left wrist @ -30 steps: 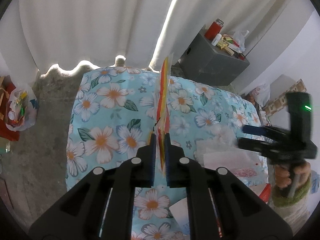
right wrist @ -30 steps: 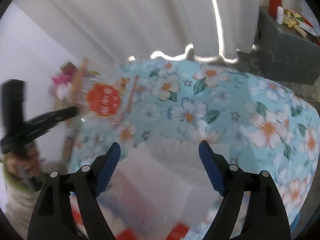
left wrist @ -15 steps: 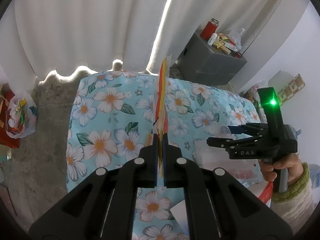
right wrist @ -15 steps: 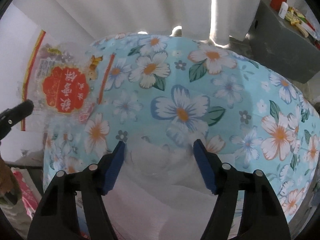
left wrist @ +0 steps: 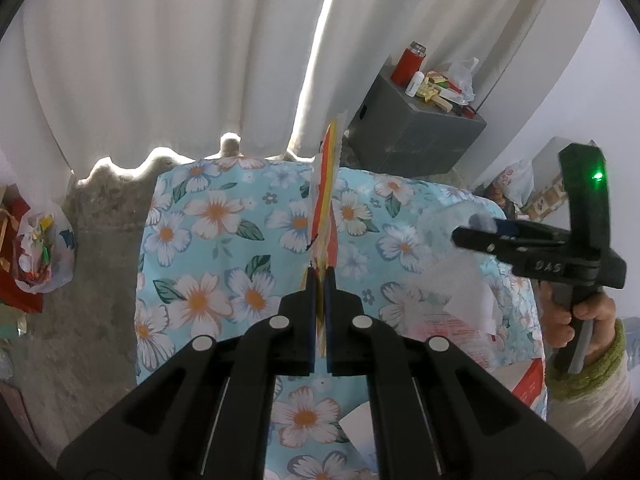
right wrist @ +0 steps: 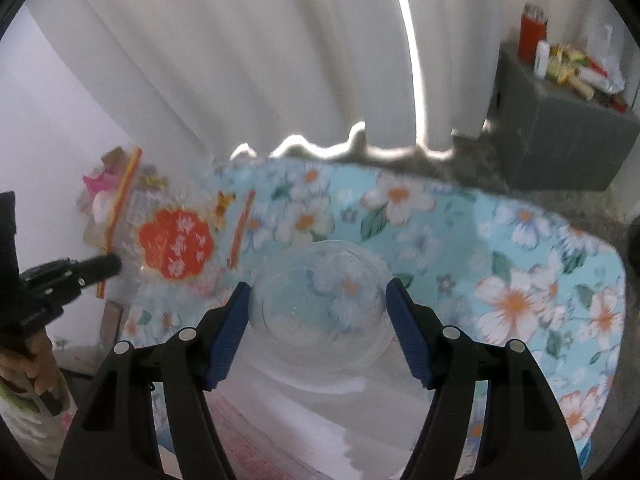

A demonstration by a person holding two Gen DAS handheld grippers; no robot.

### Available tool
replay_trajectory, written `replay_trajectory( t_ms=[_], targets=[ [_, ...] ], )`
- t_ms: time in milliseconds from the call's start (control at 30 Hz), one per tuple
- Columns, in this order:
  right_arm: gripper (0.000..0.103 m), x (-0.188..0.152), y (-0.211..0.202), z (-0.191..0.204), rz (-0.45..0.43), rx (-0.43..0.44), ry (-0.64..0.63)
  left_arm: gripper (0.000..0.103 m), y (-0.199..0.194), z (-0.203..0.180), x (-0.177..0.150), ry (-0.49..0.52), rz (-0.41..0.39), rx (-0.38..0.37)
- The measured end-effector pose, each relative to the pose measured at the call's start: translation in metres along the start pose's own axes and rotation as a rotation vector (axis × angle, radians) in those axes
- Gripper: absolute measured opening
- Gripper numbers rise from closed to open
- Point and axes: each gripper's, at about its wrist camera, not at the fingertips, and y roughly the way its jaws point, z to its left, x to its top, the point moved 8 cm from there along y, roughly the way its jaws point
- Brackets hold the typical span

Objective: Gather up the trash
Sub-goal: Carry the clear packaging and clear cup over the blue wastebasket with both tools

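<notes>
Blue fingers of the right gripper are pressing both sides of a clear cup, having just been narrowing around it, and are holding it above the tablecloth. Over to its left, the left gripper is pinching a wrapper tight, its edge standing upright over the cloth. White paper is lying under the cup.
</notes>
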Motion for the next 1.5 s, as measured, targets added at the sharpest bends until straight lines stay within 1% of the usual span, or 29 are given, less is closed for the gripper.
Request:
replay_trajectory(
  t_ms=[133, 233, 500, 700, 867, 1000, 1133, 1200, 1300, 1367, 1400, 1433, 1500],
  targets=[
    [0.067, 0.007, -0.026, 0.005, -0.087, -0.031, -0.045, 0.001, -0.009, -0.006, 0.003, 0.018, -0.029, 0.004],
    [0.067, 0.008, -0.051, 0.004, -0.145, -0.047, -0.054, 0.001, -0.019, -0.013, 0.005, 0.036, -0.059, 0.003],
    [0.067, -0.01, -0.122, -0.007, -0.258, -0.003, -0.001, 0.0, -0.053, -0.039, 0.006, 0.094, -0.144, -0.018],
    [0.067, -0.034, -0.16, -0.019, -0.29, 0.026, 0.057, 0.0, -0.081, -0.056, 0.003, 0.115, -0.197, -0.045],
    [0.067, -0.052, -0.178, -0.031, -0.296, 0.04, 0.109, 0.0, -0.107, -0.071, -0.005, 0.124, -0.237, -0.068],
    [0.067, -0.071, -0.206, -0.04, -0.33, 0.054, 0.153, 0.0, -0.13, -0.084, -0.011, 0.14, -0.277, -0.092],
    [0.067, -0.1, -0.237, -0.047, -0.357, 0.058, 0.203, 0.0, -0.151, -0.097, -0.02, 0.147, -0.308, -0.127],
    [0.067, -0.123, -0.252, -0.049, -0.363, 0.06, 0.221, 0.0, -0.163, -0.106, -0.027, 0.156, -0.324, -0.153],
    [0.067, -0.155, -0.263, -0.053, -0.358, 0.042, 0.248, 0.0, -0.179, -0.12, -0.04, 0.169, -0.343, -0.184],
    [0.067, -0.185, -0.266, -0.059, -0.339, 0.017, 0.273, 0.0, -0.187, -0.13, -0.05, 0.177, -0.353, -0.21],
    [0.067, -0.205, -0.262, -0.063, -0.313, 0.002, 0.293, 0.0, -0.192, -0.136, -0.057, 0.178, -0.356, -0.226],
    [0.067, -0.218, -0.259, -0.066, -0.296, -0.015, 0.306, 0.0, -0.194, -0.142, -0.064, 0.181, -0.357, -0.243],
    [0.067, -0.257, -0.246, -0.082, -0.24, -0.075, 0.353, 0.0, -0.199, -0.154, -0.078, 0.187, -0.352, -0.272]
  ],
)
